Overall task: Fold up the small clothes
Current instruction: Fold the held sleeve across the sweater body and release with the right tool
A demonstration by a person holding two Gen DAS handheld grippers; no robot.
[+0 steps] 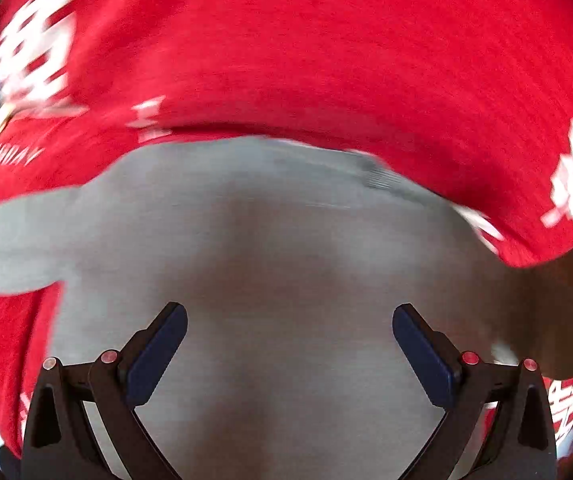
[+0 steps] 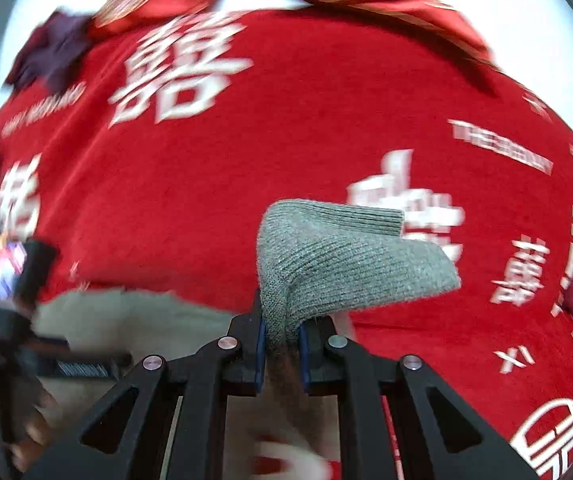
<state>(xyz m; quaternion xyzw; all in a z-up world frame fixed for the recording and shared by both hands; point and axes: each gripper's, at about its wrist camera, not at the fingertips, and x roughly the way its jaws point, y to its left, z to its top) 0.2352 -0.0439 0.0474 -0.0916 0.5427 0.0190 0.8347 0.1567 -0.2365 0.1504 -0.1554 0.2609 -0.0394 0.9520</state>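
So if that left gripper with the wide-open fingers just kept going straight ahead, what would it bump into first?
Most likely the grey garment spread right in front of the open left gripper, with the red printed cloth beyond it. The picture is blurred, so depth is uncertain.

One grey knitted garment (image 2: 350,264) is in sight, lifted at 6 o'clock in the right wrist view. One red cloth (image 2: 286,128) with white characters lies under everything. Two red cushions (image 2: 390,12) sit at about 11 and 1 o'clock at the far edge, and one dark purple garment (image 2: 50,56) lies crumpled at 10 o'clock. Two grippers: the right gripper (image 2: 281,332) and the left gripper (image 1: 290,340).
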